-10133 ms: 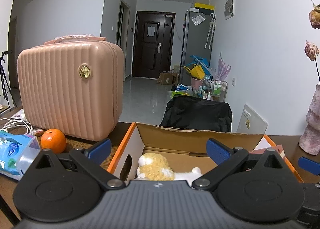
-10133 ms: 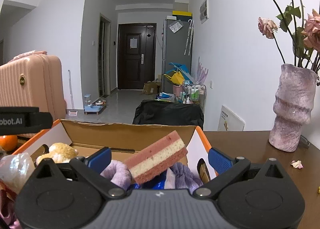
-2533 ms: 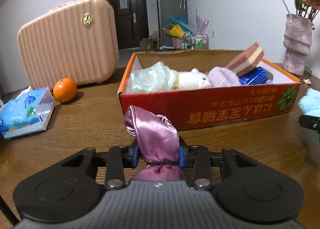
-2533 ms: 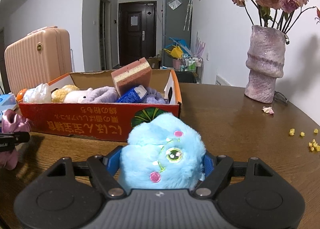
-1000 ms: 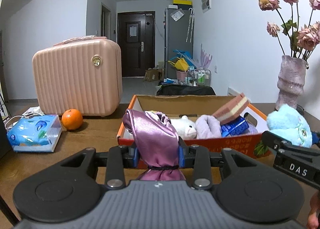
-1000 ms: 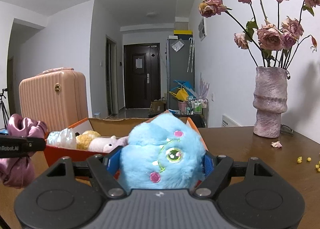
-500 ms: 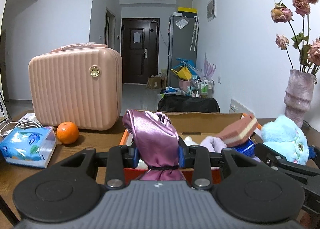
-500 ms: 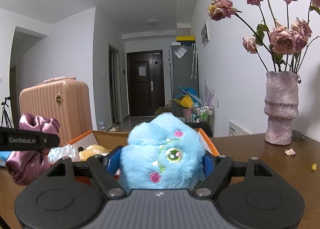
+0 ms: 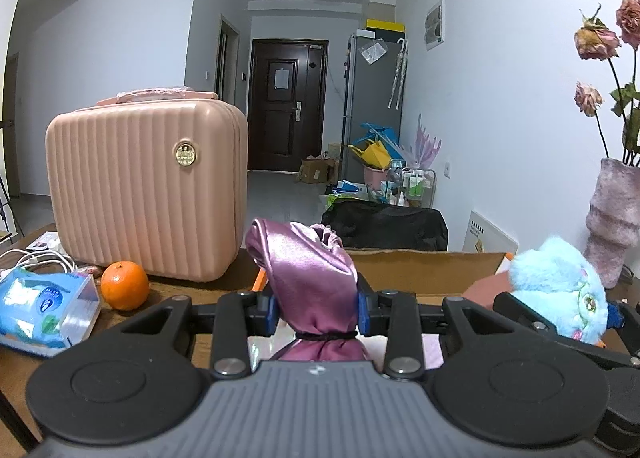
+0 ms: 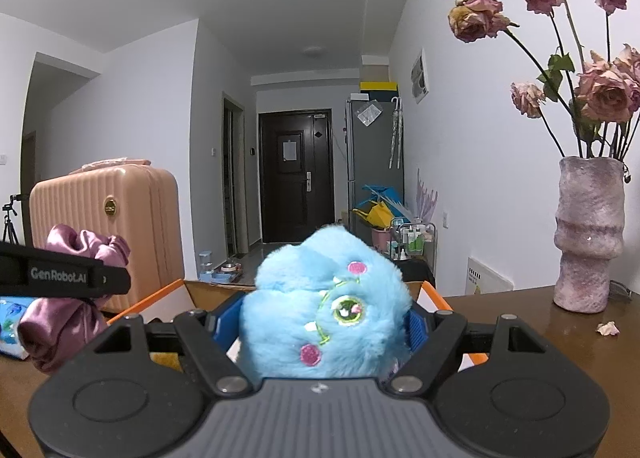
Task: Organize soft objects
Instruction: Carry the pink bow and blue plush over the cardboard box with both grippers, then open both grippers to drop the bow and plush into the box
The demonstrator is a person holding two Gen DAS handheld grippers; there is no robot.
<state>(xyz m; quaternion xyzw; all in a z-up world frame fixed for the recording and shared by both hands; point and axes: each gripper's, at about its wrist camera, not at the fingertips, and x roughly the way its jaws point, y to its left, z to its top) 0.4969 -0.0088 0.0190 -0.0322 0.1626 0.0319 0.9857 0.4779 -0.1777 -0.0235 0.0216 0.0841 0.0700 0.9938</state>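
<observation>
My left gripper is shut on a purple satin pouch tied with a black band, held above the left end of the cardboard box. My right gripper is shut on a fluffy blue plush toy, held above the right part of the box. The plush also shows at the right of the left wrist view; the pouch shows at the left of the right wrist view. The grippers hide most of the box's contents.
A pink ribbed suitcase stands behind the box at the left, with an orange and a blue tissue pack beside it. A pink vase of dried roses stands on the wooden table at the right.
Both grippers have risen and moved forward over the box with their loads; the box now sits lower and mostly hidden. Ten seconds ago both grippers were open and empty.
</observation>
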